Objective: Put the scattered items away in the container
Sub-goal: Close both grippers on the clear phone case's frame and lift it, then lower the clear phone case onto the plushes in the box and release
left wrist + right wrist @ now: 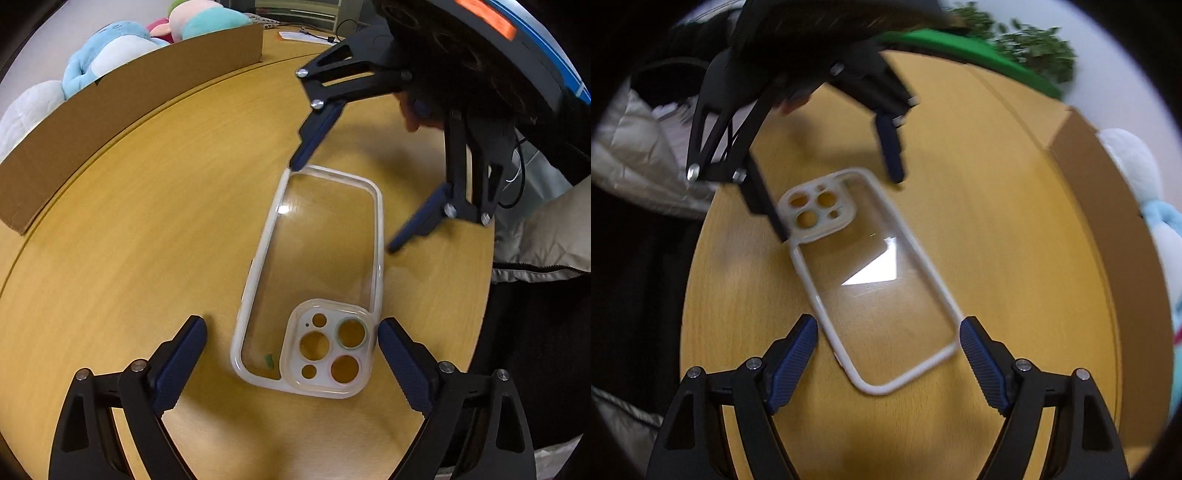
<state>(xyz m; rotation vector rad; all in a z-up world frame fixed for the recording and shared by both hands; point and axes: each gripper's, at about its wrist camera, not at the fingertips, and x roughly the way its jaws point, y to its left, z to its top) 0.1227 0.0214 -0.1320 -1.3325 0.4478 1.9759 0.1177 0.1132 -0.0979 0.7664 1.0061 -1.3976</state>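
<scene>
Brown cardboard box (122, 110) stands at the wooden counter's (147, 258) left edge, plush toys (110, 51) behind it. Midway lies a clear, white-rimmed phone case (314, 280), flat, between the spread left tongs (291, 332). Right tongs (888, 332), also spread, straddle its other end.

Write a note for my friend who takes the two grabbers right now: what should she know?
Left gripper: open, straddling the camera-hole end of the clear phone case, not pressing on it.
Right gripper: open, at the case's other end.
Case: flat on the wooden table, not lifted.
Cardboard box: at the far edge of the table.
Left: grip the case, carry it to the box.
</scene>
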